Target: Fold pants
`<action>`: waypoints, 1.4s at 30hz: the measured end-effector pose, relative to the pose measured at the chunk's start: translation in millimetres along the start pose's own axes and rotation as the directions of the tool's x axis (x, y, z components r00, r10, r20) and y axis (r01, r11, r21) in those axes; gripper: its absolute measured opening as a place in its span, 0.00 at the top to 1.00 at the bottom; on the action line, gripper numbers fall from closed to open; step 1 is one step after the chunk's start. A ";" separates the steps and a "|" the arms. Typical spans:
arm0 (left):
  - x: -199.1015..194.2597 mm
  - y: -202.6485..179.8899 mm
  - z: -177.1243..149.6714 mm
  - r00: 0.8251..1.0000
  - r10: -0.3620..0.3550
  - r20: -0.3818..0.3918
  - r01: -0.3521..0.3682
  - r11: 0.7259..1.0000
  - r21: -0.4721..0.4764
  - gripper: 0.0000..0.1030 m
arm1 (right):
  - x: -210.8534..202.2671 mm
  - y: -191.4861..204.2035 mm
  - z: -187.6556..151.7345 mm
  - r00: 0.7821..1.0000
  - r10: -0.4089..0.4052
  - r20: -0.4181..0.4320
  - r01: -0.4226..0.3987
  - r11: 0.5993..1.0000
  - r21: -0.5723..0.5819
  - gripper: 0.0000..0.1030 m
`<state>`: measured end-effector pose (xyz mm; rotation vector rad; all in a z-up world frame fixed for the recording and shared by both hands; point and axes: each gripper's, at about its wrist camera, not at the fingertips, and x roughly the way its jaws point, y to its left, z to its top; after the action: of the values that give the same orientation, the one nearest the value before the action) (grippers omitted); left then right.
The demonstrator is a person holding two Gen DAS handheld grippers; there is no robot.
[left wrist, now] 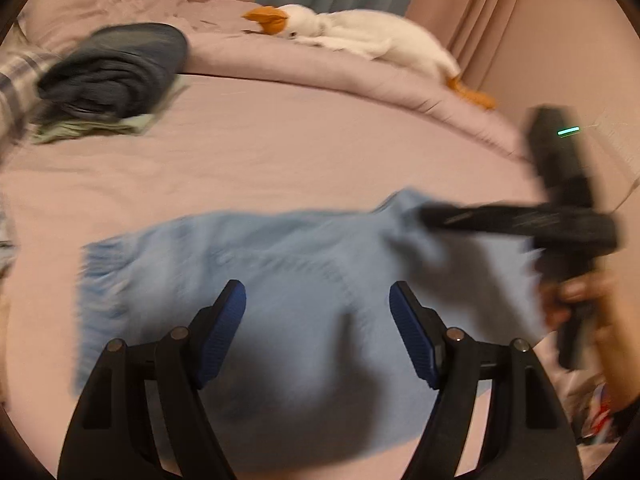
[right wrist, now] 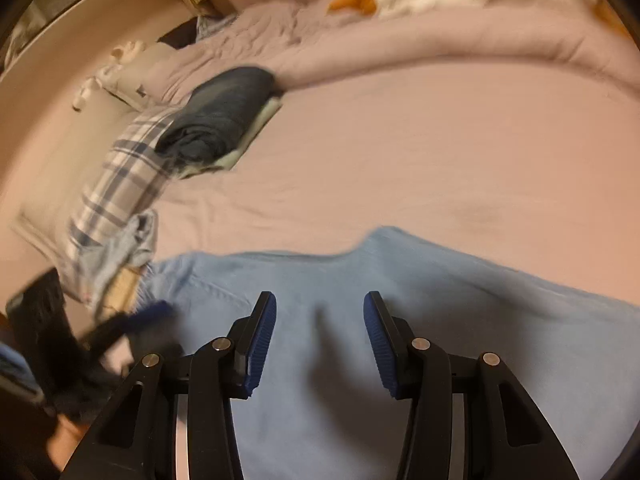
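Now, going left to right from the left hand-held gripper (left wrist: 318, 312): far off to its left, on the pinkish-mauve bed (left wrist: 304, 136), sits a stack of folded clothes (left wrist: 116, 76), dark denim on top of something pale green, rounded at the fold and soft-looking. Straight under and ahead of its jaws lie the light blue pants (left wrist: 280, 264), a matte woven cloth spread nearly flat, with a frayed edge at the left end. Its blue ribbed pads stand apart with nothing between them, released, though the jaws have been drawing in a little. Further right and ahead, the right hand-held gripper (right wrist: 320, 344) hovers over the same pants; in its own view the pads are apart and empty, the cloth below them. Beyond both, against the rolled duvet, lies a white plush goose (left wrist: 360, 32) with an orange beak, fluffy and limp.

By my judgement the step in hand is the approach before a fold: both tools hang over the laid-out garment, neither gripping. The next move likely calls for each to lower onto an edge, pinch a thin layer of cloth cleanly, then lift and carry it across together.
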<state>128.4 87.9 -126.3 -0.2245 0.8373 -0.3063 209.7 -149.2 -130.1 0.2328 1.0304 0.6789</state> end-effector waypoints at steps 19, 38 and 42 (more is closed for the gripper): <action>12.9 -2.2 -21.8 0.984 0.149 -0.102 -0.143 0.987 0.067 0.44 | -53.2 -27.1 -124.1 0.984 -0.176 0.005 0.176 0.984 0.003 0.48; 3.3 -65.5 -23.2 0.993 -0.074 -0.096 0.081 0.994 0.075 0.30 | -212.0 -160.0 -207.4 0.926 -0.273 0.262 0.070 0.803 0.592 0.53; 28.7 -101.8 -18.8 0.969 -0.198 -0.148 0.204 0.979 0.025 0.26 | -232.0 -178.9 -231.9 0.892 -0.338 0.301 0.045 0.728 0.684 0.50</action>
<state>114.2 -18.5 -126.4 -0.2526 0.9529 -0.5338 8.5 -461.5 -170.1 0.8481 0.8337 0.0193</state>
